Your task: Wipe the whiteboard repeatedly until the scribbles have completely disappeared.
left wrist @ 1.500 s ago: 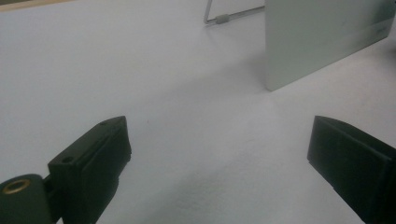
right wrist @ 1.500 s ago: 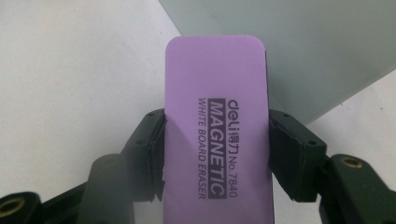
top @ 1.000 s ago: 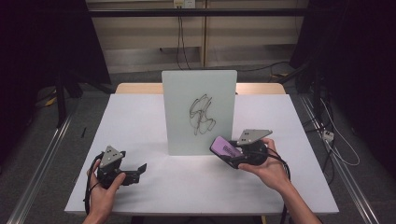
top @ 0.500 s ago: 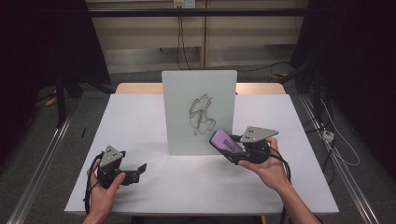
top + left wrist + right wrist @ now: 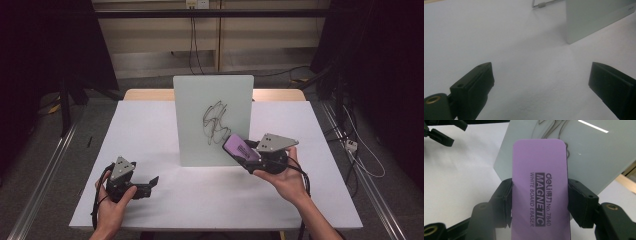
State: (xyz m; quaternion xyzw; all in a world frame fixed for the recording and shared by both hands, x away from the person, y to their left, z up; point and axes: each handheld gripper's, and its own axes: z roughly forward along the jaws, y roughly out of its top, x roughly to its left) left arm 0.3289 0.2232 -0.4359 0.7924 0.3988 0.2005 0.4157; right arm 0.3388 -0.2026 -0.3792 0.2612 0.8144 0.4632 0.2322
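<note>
A small whiteboard (image 5: 212, 120) stands upright at the middle of the white table (image 5: 150, 125), with a black scribble (image 5: 216, 121) on its face. My right gripper (image 5: 246, 152) is shut on a purple whiteboard eraser (image 5: 240, 148), lifted off the table, its far end close to the board just below and right of the scribble. In the right gripper view both jaws clamp the long sides of the eraser (image 5: 540, 185), and the board (image 5: 586, 157) rises behind it. My left gripper (image 5: 150, 182) rests near the table's front left, open, with bare tabletop between its fingers (image 5: 476, 85).
In the left gripper view the board's lower corner (image 5: 594, 22) and a wire stand leg (image 5: 541, 4) lie ahead. Dark floor, metal rails (image 5: 45, 175) and cables (image 5: 360, 155) surround the table. A wooden edge (image 5: 150, 94) runs along the table's far side.
My right gripper has carried the eraser a little up and towards the board. The left gripper has stayed where it was.
</note>
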